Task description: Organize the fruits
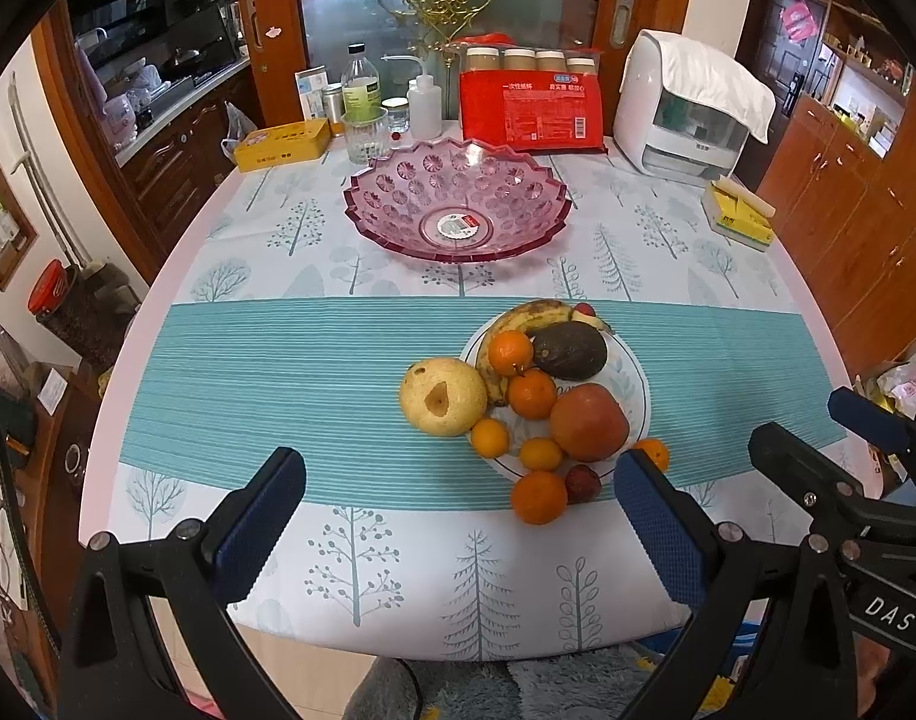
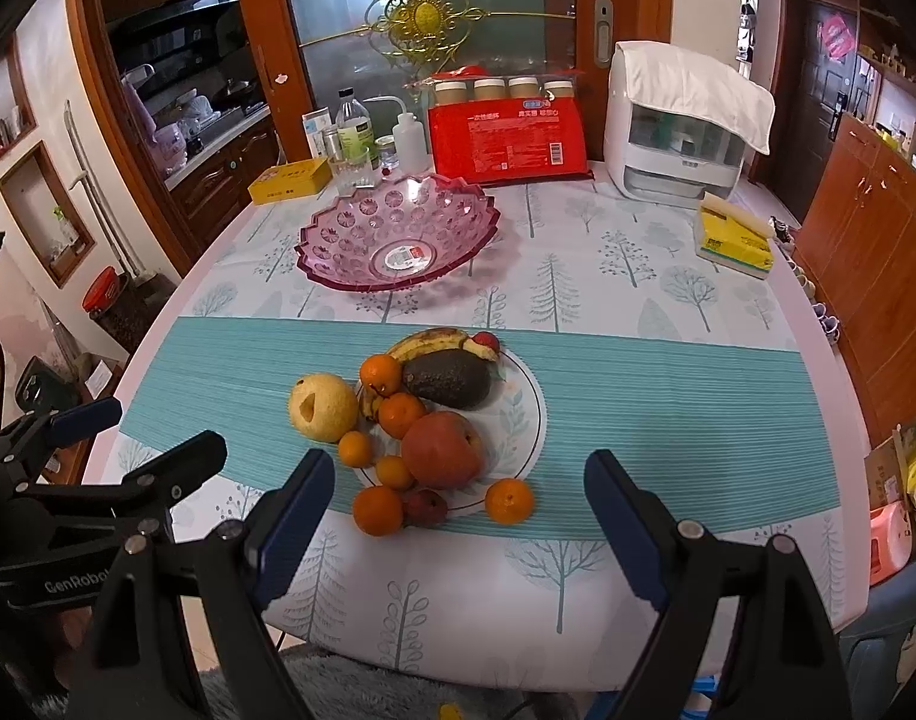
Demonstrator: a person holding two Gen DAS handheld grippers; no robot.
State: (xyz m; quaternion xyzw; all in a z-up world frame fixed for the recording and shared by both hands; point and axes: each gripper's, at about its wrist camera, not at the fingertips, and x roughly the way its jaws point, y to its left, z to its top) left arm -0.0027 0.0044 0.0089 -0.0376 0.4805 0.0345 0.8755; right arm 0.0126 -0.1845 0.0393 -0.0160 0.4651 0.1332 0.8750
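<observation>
Beyond both claws, surface [image 1: 667,228] seen, covered by tree-print cloth. Pink glass bowl [image 1: 458,201] set far ahead of left claw [image 1: 460,525], empty. White plate [image 2: 520,414] placed just ahead of right claw [image 2: 458,516], between its fingers, heaped with fruit: red apple [image 2: 441,449], avocado [image 2: 449,379], banana [image 2: 431,339], oranges. Yellow pear [image 2: 323,407] laid beside plate, nearer left claw. Both claws spread wide, nothing gripped.
</observation>
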